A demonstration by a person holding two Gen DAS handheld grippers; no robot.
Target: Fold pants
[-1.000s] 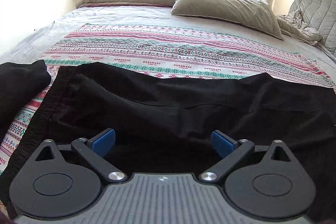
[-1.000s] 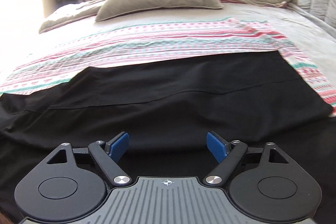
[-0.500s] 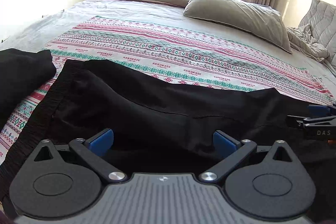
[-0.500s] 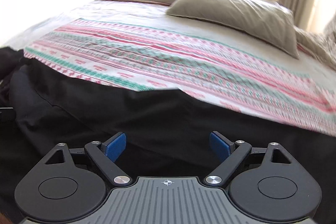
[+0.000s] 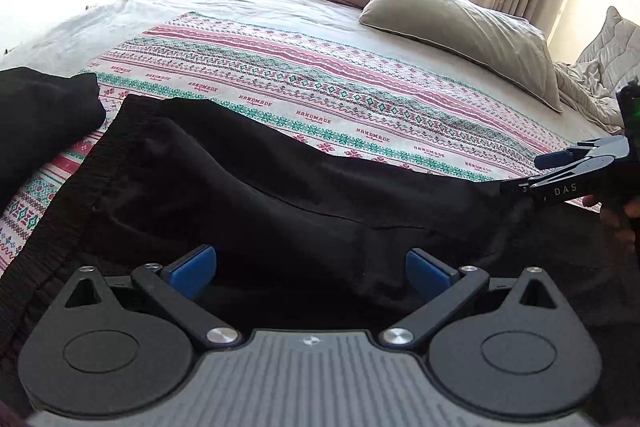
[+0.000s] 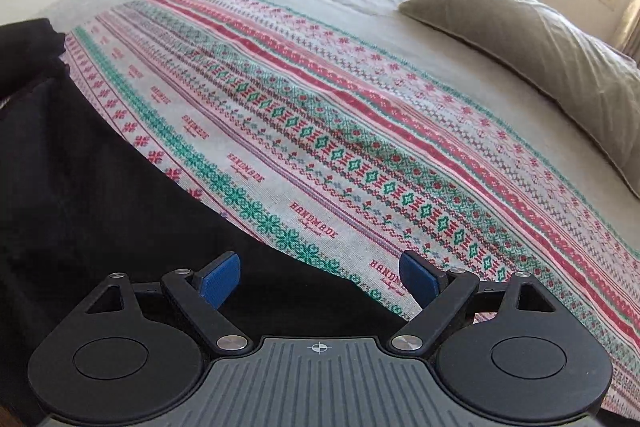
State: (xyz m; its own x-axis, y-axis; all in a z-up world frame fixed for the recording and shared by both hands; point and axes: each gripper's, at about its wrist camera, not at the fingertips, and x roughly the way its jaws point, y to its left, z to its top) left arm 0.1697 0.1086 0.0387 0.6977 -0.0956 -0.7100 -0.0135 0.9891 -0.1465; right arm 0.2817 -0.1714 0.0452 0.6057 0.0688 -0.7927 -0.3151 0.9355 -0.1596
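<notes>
Since a second ago, the right gripper (image 6: pixel 318 275) has swung across the black pants (image 5: pixel 280 203) toward their waistband end and rolled, so the patterned blanket (image 6: pixel 360 131) now runs diagonally through its view; it has also entered the left camera's view at the far right, where it was absent before. The left gripper (image 5: pixel 310 269) has barely shifted. The pants lie flat across the near part of the blanket, legs stacked as if already folded once lengthwise, the ribbed waistband (image 5: pixel 76 203) at the blanket's left edge. Both grippers stand wide with nothing between their blue pads: the left hovers over the middle of the pants, and the right hangs over the pants' far edge, where black cloth meets the blanket's green border. That placement suggests the person is lining up for a crosswise fold, each tool spread and angled downward to pinch an edge rather than press the cloth. A second dark garment (image 5: pixel 40 123) sits just beyond the blanket's left edge, touching or nearly touching the waistband; which one cannot be told. A grey pillow (image 5: pixel 460 35) rests beyond the blanket's far side, well apart from the pants. A hand (image 5: pixel 618 219) shows dimly behind the right gripper.
</notes>
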